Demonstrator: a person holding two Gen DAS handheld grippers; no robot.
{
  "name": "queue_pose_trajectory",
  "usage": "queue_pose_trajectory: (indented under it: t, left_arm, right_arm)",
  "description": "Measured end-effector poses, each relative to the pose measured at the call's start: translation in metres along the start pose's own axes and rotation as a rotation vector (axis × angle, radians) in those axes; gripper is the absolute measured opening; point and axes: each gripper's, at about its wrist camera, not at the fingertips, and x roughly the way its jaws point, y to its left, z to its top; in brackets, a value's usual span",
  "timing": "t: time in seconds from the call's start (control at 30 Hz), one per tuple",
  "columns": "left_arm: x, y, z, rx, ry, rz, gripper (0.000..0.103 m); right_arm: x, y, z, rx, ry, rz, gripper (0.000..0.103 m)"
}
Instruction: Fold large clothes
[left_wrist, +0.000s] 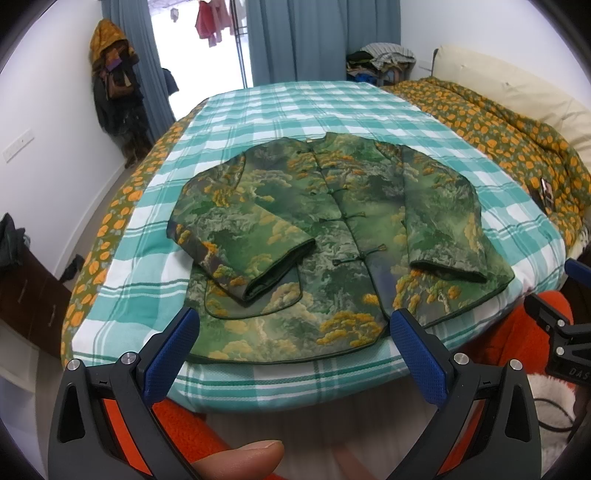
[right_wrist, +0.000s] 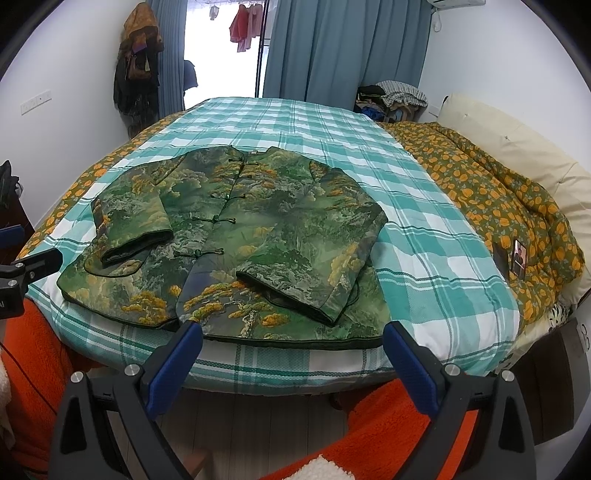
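Note:
A green and yellow landscape-print jacket (left_wrist: 332, 236) lies flat, front up and buttoned, on the checked bed; it also shows in the right wrist view (right_wrist: 258, 236). Both sleeves are folded in over the body. My left gripper (left_wrist: 291, 325) is open and empty, held just before the jacket's near hem. My right gripper (right_wrist: 293, 338) is open and empty, also just before the near hem, to the right of the left one. The right gripper's body shows at the right edge of the left wrist view (left_wrist: 561, 332).
The bed has a teal and white checked sheet (left_wrist: 295, 110). An orange-flowered quilt (right_wrist: 498, 199) is bunched along the right, with a phone (right_wrist: 519, 254) on it. Cream pillows (right_wrist: 517, 147) lie behind. Coats hang on the left wall (left_wrist: 114, 92). A dark cabinet (left_wrist: 26, 295) stands left.

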Motion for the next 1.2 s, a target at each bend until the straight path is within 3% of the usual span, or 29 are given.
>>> queue_pose_trajectory:
  t: [1.2]
  left_arm:
    - [0.0066,0.0002,-0.0027,0.015,0.024,-0.005,0.103]
  right_arm:
    - [0.0046,-0.0003,-0.0026,-0.028,-0.001,0.006,0.100]
